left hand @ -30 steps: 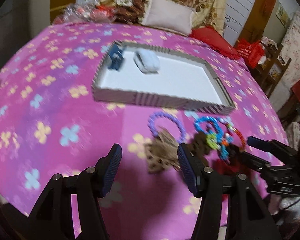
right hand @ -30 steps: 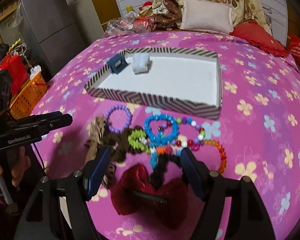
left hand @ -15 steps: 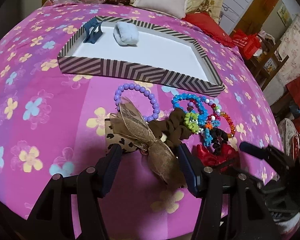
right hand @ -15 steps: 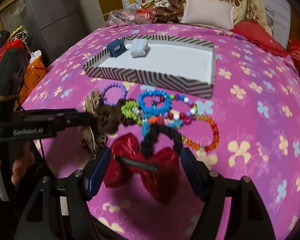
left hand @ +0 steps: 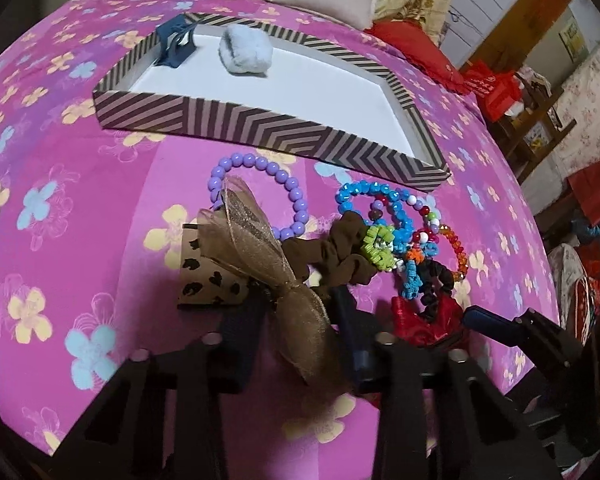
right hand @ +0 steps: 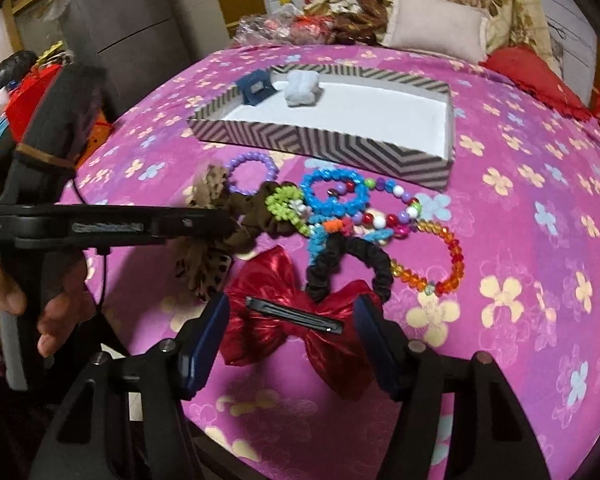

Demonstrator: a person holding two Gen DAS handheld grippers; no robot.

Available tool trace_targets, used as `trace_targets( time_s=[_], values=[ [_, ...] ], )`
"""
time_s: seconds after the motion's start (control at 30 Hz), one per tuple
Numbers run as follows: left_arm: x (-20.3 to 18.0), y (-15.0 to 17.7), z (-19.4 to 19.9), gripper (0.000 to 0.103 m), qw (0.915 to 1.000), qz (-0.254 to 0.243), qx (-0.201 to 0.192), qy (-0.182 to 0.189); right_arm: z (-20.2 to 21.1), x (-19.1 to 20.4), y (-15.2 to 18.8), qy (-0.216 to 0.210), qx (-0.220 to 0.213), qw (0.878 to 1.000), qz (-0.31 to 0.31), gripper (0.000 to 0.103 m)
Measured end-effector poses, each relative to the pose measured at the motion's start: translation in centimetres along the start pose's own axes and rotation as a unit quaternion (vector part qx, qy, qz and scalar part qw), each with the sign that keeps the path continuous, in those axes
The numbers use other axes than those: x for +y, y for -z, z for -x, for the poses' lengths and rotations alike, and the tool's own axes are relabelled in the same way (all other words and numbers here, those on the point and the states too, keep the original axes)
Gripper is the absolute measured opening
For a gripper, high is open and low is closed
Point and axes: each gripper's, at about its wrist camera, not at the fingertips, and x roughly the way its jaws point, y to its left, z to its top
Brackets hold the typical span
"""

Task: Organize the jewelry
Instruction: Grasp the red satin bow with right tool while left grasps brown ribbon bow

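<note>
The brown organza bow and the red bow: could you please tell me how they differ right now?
The brown organza bow is sheer and matte, with the left gripper closed on its knot; the red bow is shiny and opaque, lying between the open fingers of the right gripper, ungripped. The red bow shows a dark clip; the brown one does not. Both remain outside the striped box.

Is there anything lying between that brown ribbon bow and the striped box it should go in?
Yes. The purple bead bracelet lies on the bedspread between the brown bow and the striped box's near wall, and the bow overlaps it. The left gripper straddles the bow's knot.
</note>
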Motion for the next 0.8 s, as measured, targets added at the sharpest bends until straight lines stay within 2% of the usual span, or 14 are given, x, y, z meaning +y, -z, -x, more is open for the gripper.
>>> trace_targets(
  time_s=[0.03,0.13,0.3,0.4,0.47,0.53,0.73,0.8],
  values=[
    [0.0,0.0,0.1,0.024,1.0,0.0,-0.002,0.001,0.1,0.2,0.0,0.0,0.0,1.0,0.006,0.068],
    [0.2,-0.1,0.3,0.019,1.0,0.002,-0.002,0.008,0.0,0.7,-0.2,0.002,0.006,0.999,0.039,0.068],
    [0.8,0.1,1.8,0.018,0.9998,-0.017,0.002,0.002,-0.9,1.7,-0.1,-0.002,0.028,0.996,0.081,0.067],
    [1.3,0.1,3.0,0.017,0.9998,-0.021,0.0,-0.005,-1.7,1.8,0.5,-0.004,0.049,0.995,0.089,0.053],
    [1.7,0.1,3.8,0.017,0.9997,-0.022,-0.006,-0.006,-1.8,1.9,0.9,-0.01,0.051,0.995,0.09,0.037],
    [1.9,0.0,4.7,0.017,0.9996,-0.023,-0.015,-0.007,-1.7,1.6,1.1,-0.024,0.048,0.995,0.08,0.032],
    [2.4,-0.4,6.0,0.017,0.9991,-0.023,-0.033,-0.015,-1.4,2.4,1.0,-0.02,0.035,0.994,0.102,0.031],
    [2.7,-0.5,5.9,0.017,0.9991,-0.02,-0.032,-0.019,-0.9,2.8,0.8,-0.027,0.021,0.992,0.12,0.044]
  ],
)
